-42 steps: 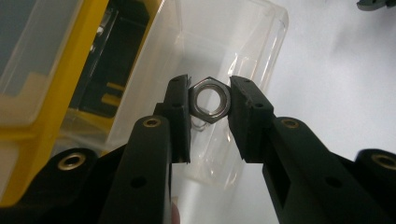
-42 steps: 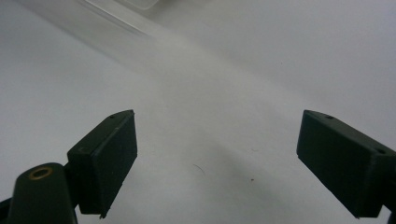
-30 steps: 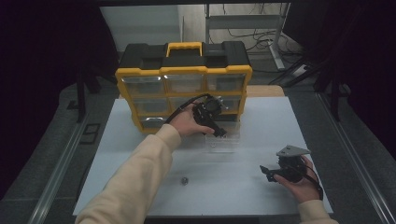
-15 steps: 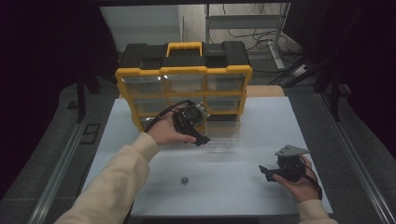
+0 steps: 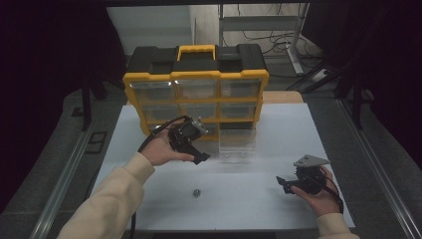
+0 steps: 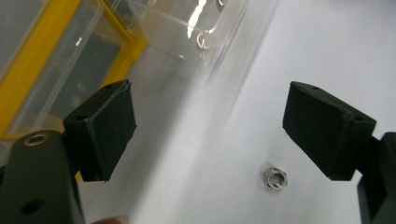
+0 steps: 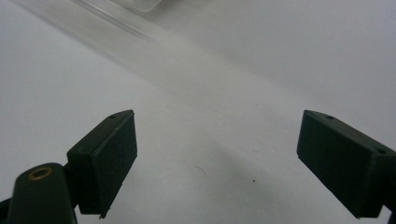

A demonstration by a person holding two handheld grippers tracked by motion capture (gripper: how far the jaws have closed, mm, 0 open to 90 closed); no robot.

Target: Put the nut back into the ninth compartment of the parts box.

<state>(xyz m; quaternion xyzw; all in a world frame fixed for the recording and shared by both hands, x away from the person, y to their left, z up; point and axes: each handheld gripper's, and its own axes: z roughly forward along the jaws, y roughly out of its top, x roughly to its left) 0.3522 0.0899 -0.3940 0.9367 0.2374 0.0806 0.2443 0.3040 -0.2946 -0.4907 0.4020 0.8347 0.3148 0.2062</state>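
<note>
Lying on the table (image 5: 239,199), nut (image 6: 275,178) between released left gripper (image 6: 224,135) fingers, untouched

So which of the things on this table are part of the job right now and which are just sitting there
In the job:
- left tongs, open, nothing between them
- small metal nut on the white table
- clear drawer, pulled out of the organiser

Just there:
- yellow and black organiser
- right tongs, open, low over bare table
- shelving behind the table
</note>
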